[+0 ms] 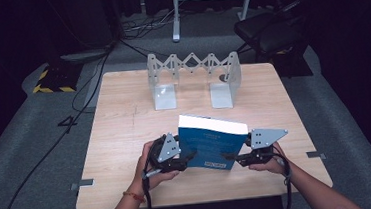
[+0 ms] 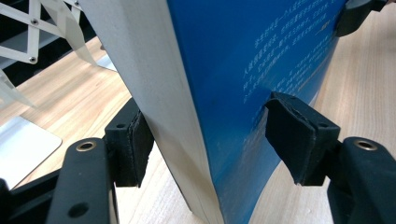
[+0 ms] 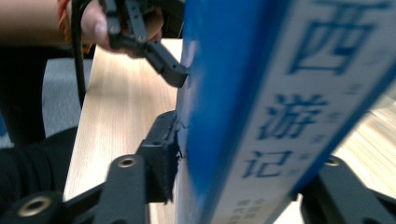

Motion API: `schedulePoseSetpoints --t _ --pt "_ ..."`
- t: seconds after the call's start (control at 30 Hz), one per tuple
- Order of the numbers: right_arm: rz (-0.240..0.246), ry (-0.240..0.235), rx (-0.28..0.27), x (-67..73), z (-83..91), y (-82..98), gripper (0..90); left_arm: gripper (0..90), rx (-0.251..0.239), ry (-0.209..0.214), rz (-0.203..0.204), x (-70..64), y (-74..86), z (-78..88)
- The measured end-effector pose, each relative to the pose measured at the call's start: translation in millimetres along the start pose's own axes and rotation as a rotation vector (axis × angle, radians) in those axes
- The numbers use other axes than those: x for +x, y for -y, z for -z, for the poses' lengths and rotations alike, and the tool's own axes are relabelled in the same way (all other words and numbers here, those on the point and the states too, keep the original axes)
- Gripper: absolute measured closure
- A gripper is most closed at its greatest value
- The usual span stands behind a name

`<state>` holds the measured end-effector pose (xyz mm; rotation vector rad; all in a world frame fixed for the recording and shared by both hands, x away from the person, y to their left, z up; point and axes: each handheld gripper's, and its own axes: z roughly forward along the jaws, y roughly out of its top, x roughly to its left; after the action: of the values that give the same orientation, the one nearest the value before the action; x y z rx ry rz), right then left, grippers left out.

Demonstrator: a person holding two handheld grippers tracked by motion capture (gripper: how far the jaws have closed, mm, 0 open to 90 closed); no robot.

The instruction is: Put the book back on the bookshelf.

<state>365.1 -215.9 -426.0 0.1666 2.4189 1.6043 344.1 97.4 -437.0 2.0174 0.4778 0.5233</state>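
1. While the blue book (image 1: 212, 145) stands upright on the desk (image 1: 121, 139), well in front of the expanding rack (image 1: 194, 78), both claws flank it.
2. Left claw (image 2: 210, 140): jaws apart around the page edge, pads not pressing.
3. Right claw (image 3: 243, 186): clamped on the spine.

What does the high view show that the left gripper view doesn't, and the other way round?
High view: the whole table, the person's left hand and right hand, the full folding rack. Left gripper view: black pads flanking the book, white print on its cover. Shared: the blue book upright on the table, rack behind.
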Motion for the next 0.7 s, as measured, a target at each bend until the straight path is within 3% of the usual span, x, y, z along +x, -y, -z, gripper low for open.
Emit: schedulePoseSetpoints --t 0.2,0.57,0.7 --pt "-0.029 0.022 -0.018 -3.5 1.7 0.9 55.6 33.5 -0.016 -0.032 0.006 -0.9 -1.5 -7.3" --pt "-0.058 0.038 -0.064 -8.1 4.0 -1.8 58.9 30.7 -0.019 -0.036 0.013 -1.5 -6.2 -16.9" --pt "-0.027 0.059 -0.063 -5.4 5.0 -5.5 59.6 30.7 -0.018 -0.030 0.011 -1.4 -7.2 -18.0"
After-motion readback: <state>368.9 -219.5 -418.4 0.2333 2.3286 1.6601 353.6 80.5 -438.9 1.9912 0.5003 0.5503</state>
